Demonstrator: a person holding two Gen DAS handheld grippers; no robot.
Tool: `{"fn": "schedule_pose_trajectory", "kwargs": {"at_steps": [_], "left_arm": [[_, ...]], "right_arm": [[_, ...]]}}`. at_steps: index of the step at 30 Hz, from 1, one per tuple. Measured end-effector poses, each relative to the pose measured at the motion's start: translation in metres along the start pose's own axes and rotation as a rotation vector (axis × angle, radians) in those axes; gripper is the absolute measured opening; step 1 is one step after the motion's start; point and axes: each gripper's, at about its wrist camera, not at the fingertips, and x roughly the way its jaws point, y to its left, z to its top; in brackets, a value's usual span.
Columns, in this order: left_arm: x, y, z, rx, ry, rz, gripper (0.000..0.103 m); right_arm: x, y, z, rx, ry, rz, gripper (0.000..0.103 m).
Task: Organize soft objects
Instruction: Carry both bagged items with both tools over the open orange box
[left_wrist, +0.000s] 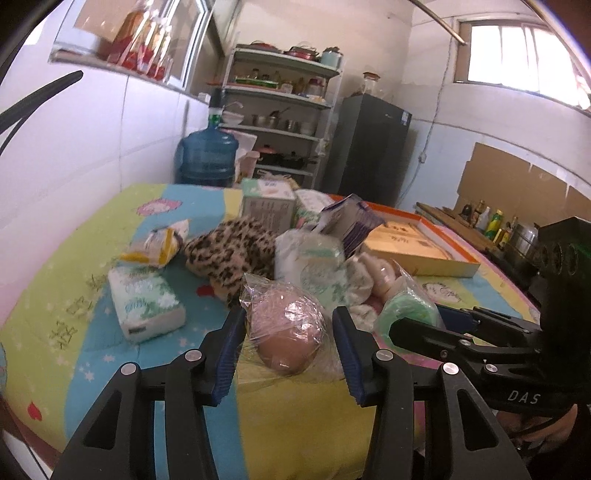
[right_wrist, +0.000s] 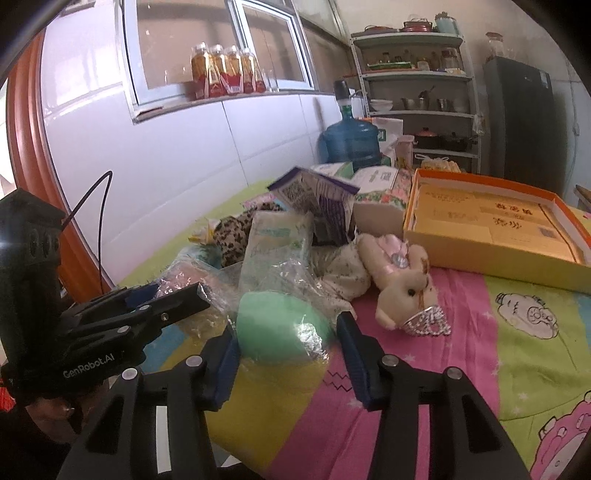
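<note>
A pile of soft things lies on a colourful cartoon cloth (left_wrist: 66, 280). My left gripper (left_wrist: 289, 319) is open, its jaws on either side of a pink soft ball in clear wrap (left_wrist: 286, 326). My right gripper (right_wrist: 286, 328) is open around a green soft ball in clear wrap (right_wrist: 279, 326), also seen in the left wrist view (left_wrist: 406, 308). Behind lie a beige plush bunny (right_wrist: 402, 284), a leopard-print plush (left_wrist: 231, 254), tissue packs (left_wrist: 146, 301) and a wrapped white pack (right_wrist: 275, 238). Neither gripper visibly presses its ball.
An open orange box (right_wrist: 491, 221) lies at the back right of the table. Cartons (left_wrist: 267, 203) and a purple-white box (right_wrist: 317, 199) stand behind the pile. Beyond are a blue water jug (left_wrist: 207, 151), a shelf rack (left_wrist: 284, 107) and a dark fridge (left_wrist: 369, 147).
</note>
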Motion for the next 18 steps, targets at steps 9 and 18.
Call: {"fn": "schedule_pose_trajectory", "kwargs": {"at_steps": [9,18], "left_arm": [[-0.010,-0.035,0.028,0.075,-0.074,-0.066,0.050],[0.000,-0.078,0.069,0.155,-0.130,-0.118,0.050]], "right_arm": [[-0.031,-0.016,0.014,0.013,-0.082,-0.046,0.051],[-0.062,-0.057,0.025,0.053,-0.156,-0.159,0.051]]}}
